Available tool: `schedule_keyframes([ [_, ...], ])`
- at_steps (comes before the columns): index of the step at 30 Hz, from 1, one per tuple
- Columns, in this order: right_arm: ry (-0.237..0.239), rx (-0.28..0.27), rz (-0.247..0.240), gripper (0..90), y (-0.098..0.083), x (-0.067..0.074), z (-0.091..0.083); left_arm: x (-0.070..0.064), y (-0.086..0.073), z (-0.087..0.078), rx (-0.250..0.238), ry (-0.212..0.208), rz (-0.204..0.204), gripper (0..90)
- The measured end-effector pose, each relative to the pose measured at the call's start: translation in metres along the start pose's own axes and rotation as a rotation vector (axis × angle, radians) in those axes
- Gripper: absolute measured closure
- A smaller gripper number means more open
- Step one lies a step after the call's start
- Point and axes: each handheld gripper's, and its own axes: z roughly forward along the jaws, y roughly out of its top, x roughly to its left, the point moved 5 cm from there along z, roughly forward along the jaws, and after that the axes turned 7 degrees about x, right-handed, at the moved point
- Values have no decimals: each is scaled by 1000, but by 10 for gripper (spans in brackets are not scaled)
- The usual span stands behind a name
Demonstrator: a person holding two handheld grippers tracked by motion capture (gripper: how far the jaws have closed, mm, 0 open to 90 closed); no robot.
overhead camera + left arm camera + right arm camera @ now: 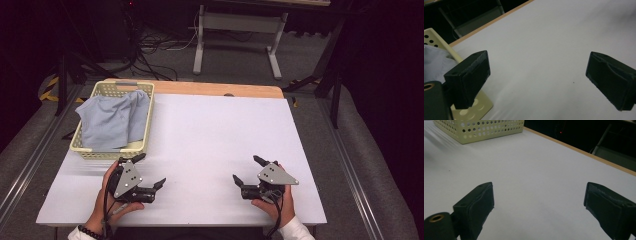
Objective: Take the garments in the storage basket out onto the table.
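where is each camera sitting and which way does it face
High view: above the person's side, looking forward and down on the table; both hands, left gripper and right gripper show.
Left gripper view: rides the left gripper, facing past its open jaws toward the basket and cloth.
Right gripper view: rides the right gripper, open jaws low over the table.
All three share the basket.

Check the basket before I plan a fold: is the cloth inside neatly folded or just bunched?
Bunched. The grey-blue cloth lies rumpled in the yellow basket, creased, one edge spilling over the left rim.
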Motion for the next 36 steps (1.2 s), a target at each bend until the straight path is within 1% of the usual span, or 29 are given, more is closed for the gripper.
schedule_keyframes([
  [1, 5, -11, -9, 100, 1, 0, 0, 1, -1, 0, 0, 4, 0, 66],
  [4, -1, -12, -13, 100, 1, -1, 0, 2, 0, 0, 1, 0, -3, 70],
  [5, -2, -9, -14, 101, 0, -2, 0, 5, 0, -1, -1, 14, -4, 71],
  [8, 2, -11, 1, 101, 0, -3, -1, 6, 0, -1, -3, 11, -24, 77],
  [9, 1, 3, 7, 99, -2, -5, 0, 7, 0, -2, -3, 18, -23, 79],
  [10, -1, 2, 10, 100, -2, -6, 0, 7, 0, -2, -6, 17, -31, 80],
  [13, -7, -6, 10, 101, -2, -8, -2, 8, 1, -6, -6, 29, -22, 82],
  [16, -13, -16, 13, 101, -1, -10, -2, 9, 3, -8, -8, 36, -25, 82],
  [18, -17, -20, 14, 101, -1, -10, -4, 12, 5, -9, -8, 43, -29, 84],
  [19, -25, -25, 11, 101, -1, -11, -5, 14, 8, -10, -5, 55, -28, 85],
  [21, -23, -27, 13, 101, -1, -11, -5, 16, 9, -11, -9, 58, -31, 85],
  [22, -25, -28, 17, 102, -1, -12, -5, 19, 11, -13, -3, 70, -36, 85],
  [23, -22, -27, 18, 102, -1, -13, -5, 27, 15, -16, 2, 89, -47, 85],
  [24, -20, -25, 16, 102, -2, -13, -4, 27, 15, -16, 2, 89, -47, 85],
  [28, -15, -15, 22, 102, -3, -12, -3, 47, 25, -25, 21, 140, -59, 87],
  [29, -12, -9, 20, 102, -4, -12, -1, 60, 32, -29, 36, 171, -53, 93],
  [30, -12, -9, 20, 102, -4, -12, -1, 60, 32, -29, 36, 171, -53, 94],
  [31, -6, -2, 15, 103, -4, -11, 0, 76, 40, -30, 51, 183, -60, 100],
  [32, -6, -2, 15, 103, -4, -11, 0, 76, 40, -30, 51, 183, -60, 103],
  [33, -6, 0, 13, 103, -4, -10, 1, 85, 44, -30, 64, 187, -69, 103],
  [34, -2, 5, 14, 103, -5, -10, 1, 100, 50, -26, 97, 206, -68, 101],
  [35, -1, 5, 12, 103, -5, -9, 2, 100, 50, -26, 97, 206, -68, 101],
  [36, -1, 5, 12, 103, -5, -9, 2, 110, 53, -23, 110, 214, -69, 101],
])
